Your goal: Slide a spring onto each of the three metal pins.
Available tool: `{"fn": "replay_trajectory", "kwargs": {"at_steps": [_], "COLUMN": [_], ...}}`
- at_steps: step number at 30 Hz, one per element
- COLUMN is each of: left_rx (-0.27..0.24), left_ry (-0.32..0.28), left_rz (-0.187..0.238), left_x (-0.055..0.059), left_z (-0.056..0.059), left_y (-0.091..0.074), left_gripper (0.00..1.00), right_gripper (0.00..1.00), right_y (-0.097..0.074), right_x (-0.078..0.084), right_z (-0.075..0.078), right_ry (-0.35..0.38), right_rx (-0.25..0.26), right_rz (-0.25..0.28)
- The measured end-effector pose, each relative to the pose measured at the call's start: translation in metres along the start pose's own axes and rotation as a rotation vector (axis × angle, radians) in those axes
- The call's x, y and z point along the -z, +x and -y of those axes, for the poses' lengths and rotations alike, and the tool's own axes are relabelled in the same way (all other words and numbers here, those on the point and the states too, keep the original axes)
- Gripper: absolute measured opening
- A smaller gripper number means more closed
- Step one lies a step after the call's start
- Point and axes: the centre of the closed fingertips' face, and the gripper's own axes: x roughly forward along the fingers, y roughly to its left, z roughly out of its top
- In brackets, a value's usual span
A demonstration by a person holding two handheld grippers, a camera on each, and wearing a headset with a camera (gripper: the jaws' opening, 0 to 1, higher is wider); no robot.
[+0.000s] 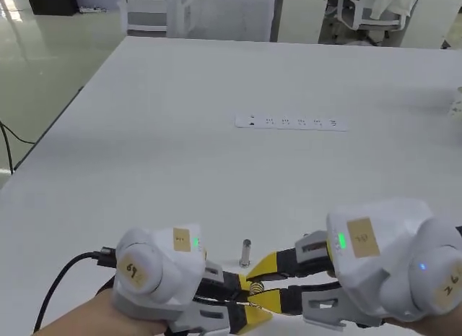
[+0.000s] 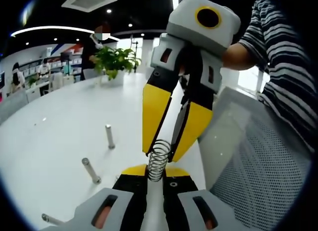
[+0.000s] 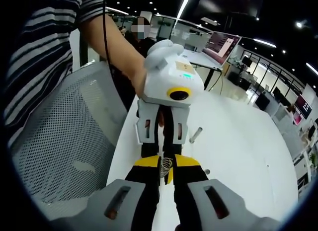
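Over the near edge of the white table [image 1: 180,177], a spring [image 2: 158,159] is held between the two tools. One end is pinched in the pressed-together jaws of the left gripper [image 2: 155,174], and the other end is clamped by the jaws of the right gripper [image 3: 166,165]. Just beyond the meeting tips a bare metal pin [image 1: 246,253] is seen standing upright, and in the left gripper view a second pin [image 2: 91,170] and a third pin [image 2: 52,220] are seen on the table, well apart.

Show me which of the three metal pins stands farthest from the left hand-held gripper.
The pin standing beyond the other two, toward the plant.
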Motion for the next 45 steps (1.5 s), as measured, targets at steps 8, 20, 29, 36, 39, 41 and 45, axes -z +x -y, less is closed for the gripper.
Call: {"fn": "replay_trajectory", "kwargs": {"at_steps": [8,20,29,36,39,41,45], "left_rx": [0.001,0.01,-0.01,-0.039,-0.051,-0.064,-0.1], "left_ry": [-0.03,-0.08,-0.101,-0.132,-0.15,-0.155,-0.185], "left_rz": [0.0,0.031,0.018,0.016,0.019,0.012,0.017], "left_x": [0.0,-0.009,-0.005,0.0,0.002,0.005,0.01], "left_z": [0.001,0.003,0.001,-0.004,-0.006,-0.007,-0.011], "left_y": [-0.001,-0.002,-0.005,-0.012,-0.016,-0.018,-0.023], "left_gripper": [0.04,0.08,0.16,0.19,0.22,0.25,0.31], "right_gripper": [0.06,0.06,0.06,0.06,0.06,0.06,0.06], "right_y": [0.0,-0.001,-0.002,-0.003,-0.003,-0.003,-0.003], "right_x": [-0.001,0.001,0.001,0.001,0.002,0.002,0.005], "right_z": [-0.001,-0.002,0.003,0.007,0.008,0.009,0.013], "right_ry": [-0.003,-0.017,-0.008,0.003,0.008,0.008,0.009], "right_rx": [0.002,0.014,0.039,0.061,0.065,0.069,0.091], "right_rz": [0.004,-0.011,-0.011,-0.003,-0.004,-0.007,-0.02]}}
